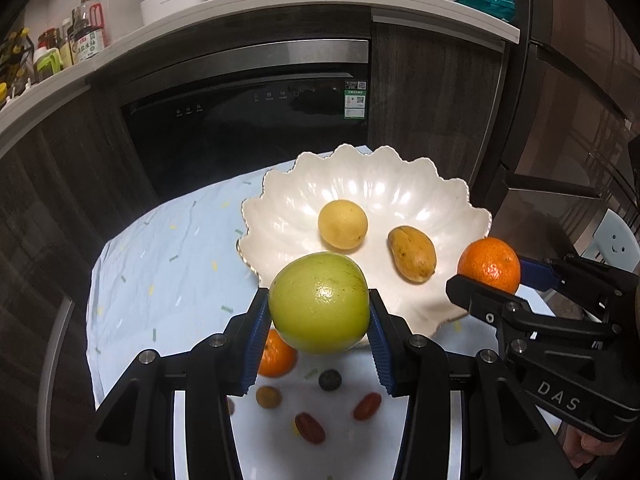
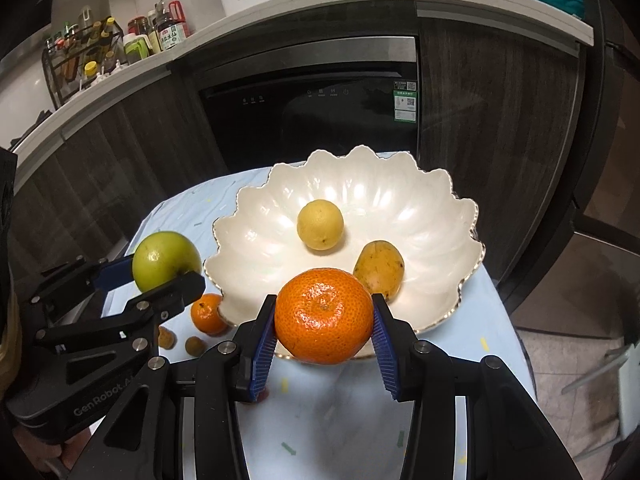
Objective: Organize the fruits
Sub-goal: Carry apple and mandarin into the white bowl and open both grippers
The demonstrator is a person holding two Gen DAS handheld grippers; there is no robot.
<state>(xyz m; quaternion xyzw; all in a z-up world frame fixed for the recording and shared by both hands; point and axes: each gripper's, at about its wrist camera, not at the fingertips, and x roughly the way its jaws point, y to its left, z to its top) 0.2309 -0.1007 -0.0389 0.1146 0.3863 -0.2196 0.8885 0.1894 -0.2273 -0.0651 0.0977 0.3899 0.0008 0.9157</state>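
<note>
A green apple (image 1: 319, 303), clamped between the left gripper (image 1: 319, 320) pads, and an orange (image 2: 324, 316), pinched likewise by the right gripper (image 2: 325, 330), hang at the six o'clock rim of the scalloped white bowl (image 2: 400, 184), best carried over the rim and lowered clear of the lemon (image 2: 320, 225) and mango (image 2: 379, 269) inside before release.

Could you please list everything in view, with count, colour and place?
green apple: one, held in left tongs
large mandarin: one, orange, held in right tongs
bowl: one, white, scalloped, on the table
lemon: one, yellow, in bowl
mango: one, yellow-brown, in bowl
small mandarin: one, orange, on tablecloth beside bowl
cherry tomatoes: at least two, red, on tablecloth
tablecloth: one, pale blue
</note>
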